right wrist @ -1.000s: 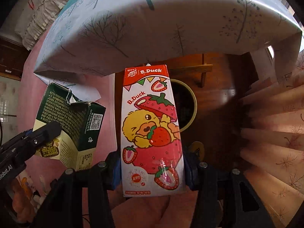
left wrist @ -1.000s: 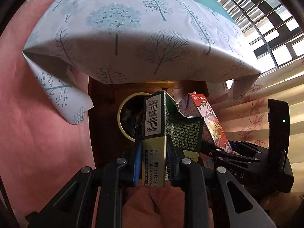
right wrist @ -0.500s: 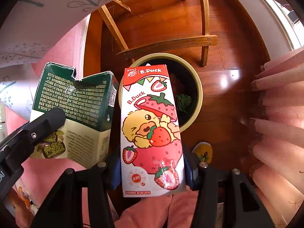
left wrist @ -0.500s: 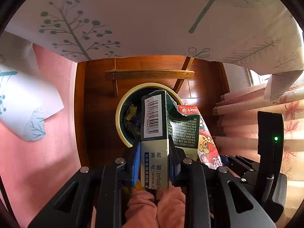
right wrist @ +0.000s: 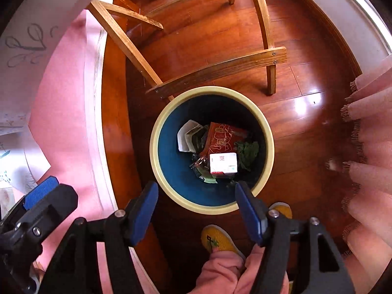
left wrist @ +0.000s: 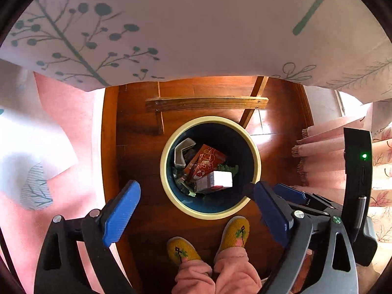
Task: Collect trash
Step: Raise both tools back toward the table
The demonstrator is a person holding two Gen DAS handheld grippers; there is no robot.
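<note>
**Cartons in the bin, both jaws wide**

Above the round bin (left wrist: 254, 152) on the wooden floor (right wrist: 294, 112), both tools pointed steeply down. The left hand-held gripper (left wrist: 196, 196) had just been opening; its blue pads stood wide apart with nothing between them. The right hand-held gripper (right wrist: 196, 203) had also just been opening and stood fairly wide, likewise empty. Inside the bin lay a red strawberry carton (right wrist: 224, 137) near the centre, a white-ended carton (right wrist: 223, 163) touching it at 6 o'clock, a pale torn carton (right wrist: 187, 138) at 9 o'clock and green scraps (right wrist: 247, 153) at 3 o'clock. At 6 o'clock of the bin stood the person's yellow slippers (left wrist: 235, 230). A wooden chair rail (left wrist: 205, 103) crossed at 12 o'clock, under the tree-printed tablecloth (left wrist: 171, 24).
</note>
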